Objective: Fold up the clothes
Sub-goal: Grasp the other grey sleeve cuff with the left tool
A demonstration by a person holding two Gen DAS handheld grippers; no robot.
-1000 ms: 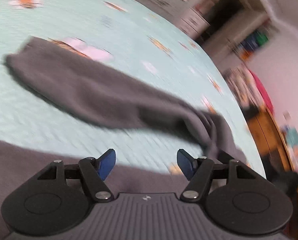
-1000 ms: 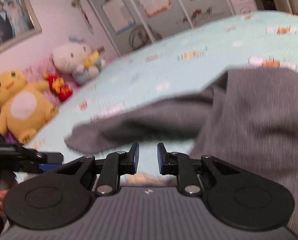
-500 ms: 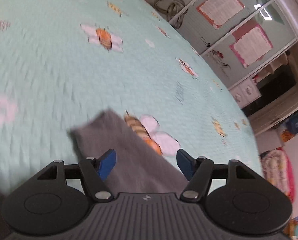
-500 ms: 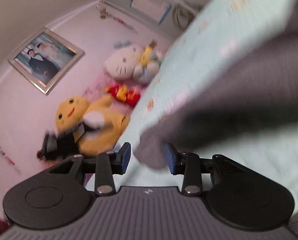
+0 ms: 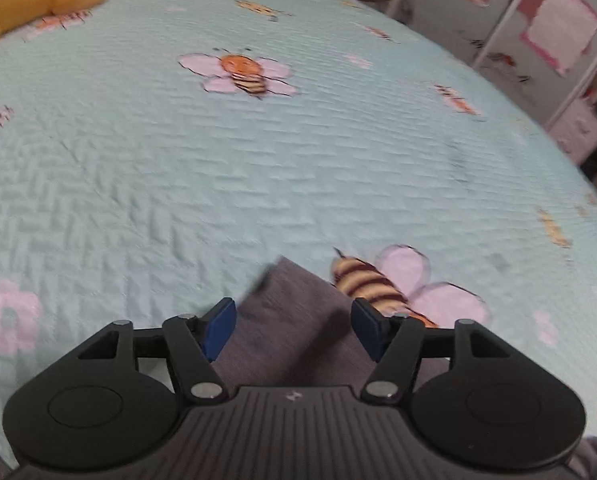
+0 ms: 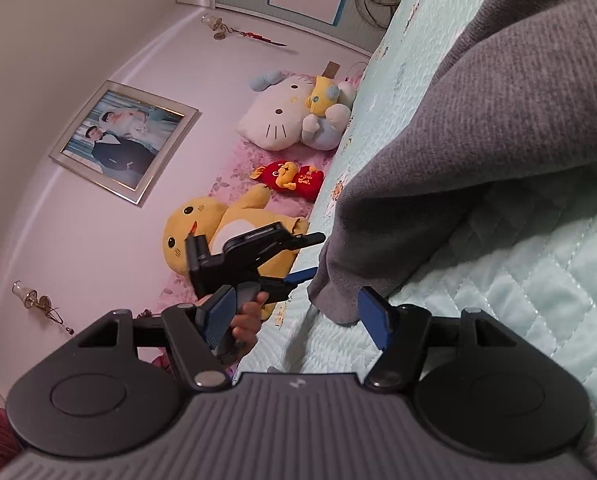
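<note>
A grey knitted garment [image 6: 498, 120] lies spread on the mint bee-print bedspread [image 5: 258, 160]. One sleeve end [image 5: 294, 312] rests flat on the bed between the blue pads of my left gripper [image 5: 293, 326], which stands open without pressing it. My right gripper [image 6: 294, 318] is rolled on its side, low at the bed's edge, its jaws opening. The sleeve cuff [image 6: 334, 280] hangs between its fingers, close to the right pad [image 6: 372, 320] and not pinched. In the right wrist view the left gripper [image 6: 310, 256] shows just beyond the cuff, held by a hand [image 6: 246, 320].
Plush toys sit at the head of the bed: a yellow one [image 6: 202, 232], a white cat pillow [image 6: 282, 116], a small red one [image 6: 290, 174]. A framed photo [image 6: 122, 140] hangs on the pink wall. Wardrobe doors [image 5: 538, 28] stand past the bed.
The left gripper swung across the bed from the garment's body to the sleeve end. The right gripper rolled, dropped to the bed's edge, and its jaws spread wide around the cuff.
</note>
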